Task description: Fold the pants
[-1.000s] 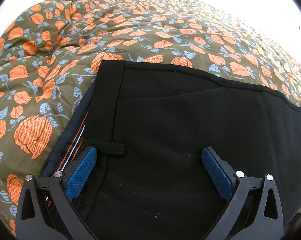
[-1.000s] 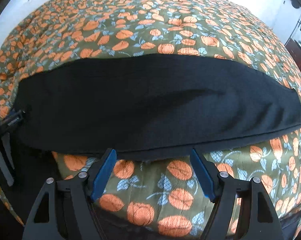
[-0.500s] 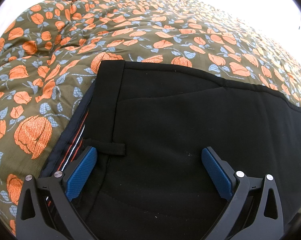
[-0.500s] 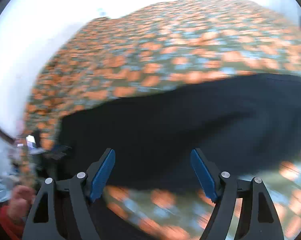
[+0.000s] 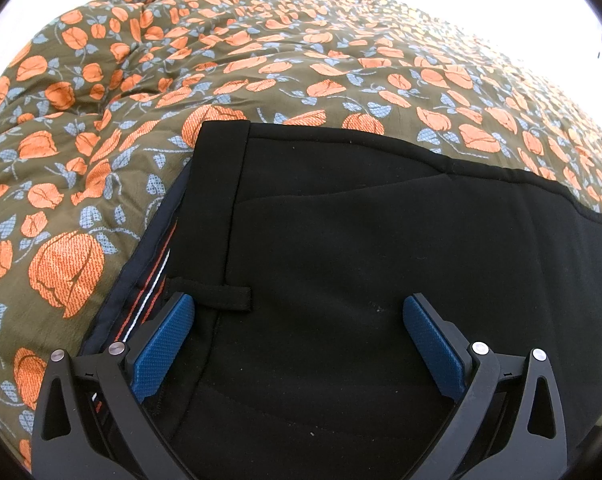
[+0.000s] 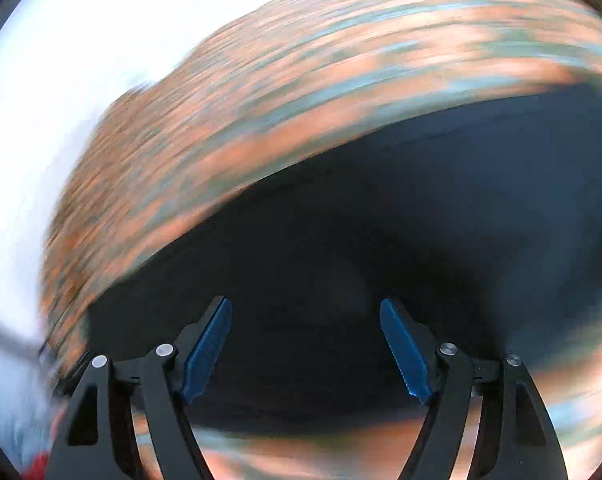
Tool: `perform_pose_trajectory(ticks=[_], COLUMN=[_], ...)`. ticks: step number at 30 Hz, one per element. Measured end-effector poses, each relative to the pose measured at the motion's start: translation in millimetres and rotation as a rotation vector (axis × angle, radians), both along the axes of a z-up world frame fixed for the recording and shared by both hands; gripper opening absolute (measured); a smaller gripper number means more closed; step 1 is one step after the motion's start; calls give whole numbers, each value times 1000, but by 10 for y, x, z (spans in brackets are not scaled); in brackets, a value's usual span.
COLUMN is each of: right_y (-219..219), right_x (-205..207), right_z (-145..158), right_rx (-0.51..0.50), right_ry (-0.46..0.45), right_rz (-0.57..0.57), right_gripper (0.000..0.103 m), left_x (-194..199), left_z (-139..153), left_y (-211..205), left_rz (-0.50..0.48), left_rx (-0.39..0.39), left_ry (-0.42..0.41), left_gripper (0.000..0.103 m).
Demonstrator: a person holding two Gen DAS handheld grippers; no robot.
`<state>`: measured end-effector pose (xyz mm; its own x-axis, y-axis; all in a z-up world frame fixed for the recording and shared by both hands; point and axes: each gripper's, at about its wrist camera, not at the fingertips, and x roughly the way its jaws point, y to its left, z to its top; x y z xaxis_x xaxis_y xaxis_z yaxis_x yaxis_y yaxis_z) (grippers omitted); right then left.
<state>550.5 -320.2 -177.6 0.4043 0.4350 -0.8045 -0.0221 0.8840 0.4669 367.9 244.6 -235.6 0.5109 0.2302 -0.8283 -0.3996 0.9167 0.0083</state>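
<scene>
Black pants [image 5: 361, 240] lie flat on the bed, folded lengthwise, waistband at the left with a belt loop [image 5: 221, 294] and a striped inner lining [image 5: 153, 288] showing. My left gripper [image 5: 297, 320] is open and empty, hovering over the waist end with its left pad by the belt loop. In the right wrist view the pants [image 6: 381, 240] are a blurred dark shape. My right gripper [image 6: 306, 316] is open and empty above them.
The bed is covered by an olive quilt with orange flowers [image 5: 261, 60], which fills the space around the pants. The right wrist view is heavily motion-blurred; the quilt [image 6: 301, 80] streaks across its upper part, with a bright wall behind.
My right gripper has swung fast to the left over the pants, so its view is blurred. The left gripper has not moved. Both stay open.
</scene>
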Motion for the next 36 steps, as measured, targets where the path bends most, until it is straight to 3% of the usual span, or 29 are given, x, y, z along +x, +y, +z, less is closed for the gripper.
perform_pose_trajectory(ticks=[3, 4, 5, 8, 10, 13, 15, 17, 19, 21, 23, 24, 26, 30, 33, 36], right_y=[-1157, -1357, -1498, -1398, -997, -475, -193, -177, -480, -920, -1273, -1365, -1325, -988, -379, 192], right_x=[-114, -244, -478, -1183, -1874, -2654, -3003, -3210, -3307, -3403, -3513, -3561, -3624, -3647, -3544, -3496], right_z=[199, 307, 449, 665, 750, 638, 425, 234, 235, 300, 404, 483, 710, 943, 950, 894], right_rx=[-214, -254, -225, -62, 71, 209, 230, 113, -24, -172, -207, -192, -166, -95, -41, 11], right_ry=[37, 38, 23, 11, 32, 100, 174, 212, 189, 196, 222, 211, 163, 105, 86, 79], right_rz=[-328, -383, -391, -266, -125, 5, 58, 65, -11, -157, -289, -320, -318, -227, -127, 1], right_gripper=[77, 78, 78, 78, 82, 84, 84, 82, 81, 82, 83, 83, 83, 84, 84, 84], left_x=[-3, -5, 3, 26, 37, -80, -313, -671, -1038, -1334, -1550, -1624, -1742, -1850, -1872, -1970], left_z=[-1, -1, -4, 8, 15, 246, 503, 819, 944, 846, 591, 445, 280, 369, 336, 372], left_y=[-3, -3, 6, 5, 41, -12, -213, -616, -1113, -1519, -1794, -1865, -1892, -1719, -1337, -983], left_rz=[3, 4, 5, 8, 10, 12, -39, -164, -357, -501, -549, -535, -504, -478, -362, -256], left_rx=[-1, -5, -8, 2, -14, -54, -83, -118, -181, -243, -282, -293, -288, -225, -200, -304], left_ry=[-10, -17, -16, -13, -7, 1, -56, -115, -100, -31, 93, 164, 226, 211, 220, 188], left_gripper=[103, 103, 103, 103, 103, 100, 101, 102, 102, 102, 102, 102, 102, 102, 102, 101])
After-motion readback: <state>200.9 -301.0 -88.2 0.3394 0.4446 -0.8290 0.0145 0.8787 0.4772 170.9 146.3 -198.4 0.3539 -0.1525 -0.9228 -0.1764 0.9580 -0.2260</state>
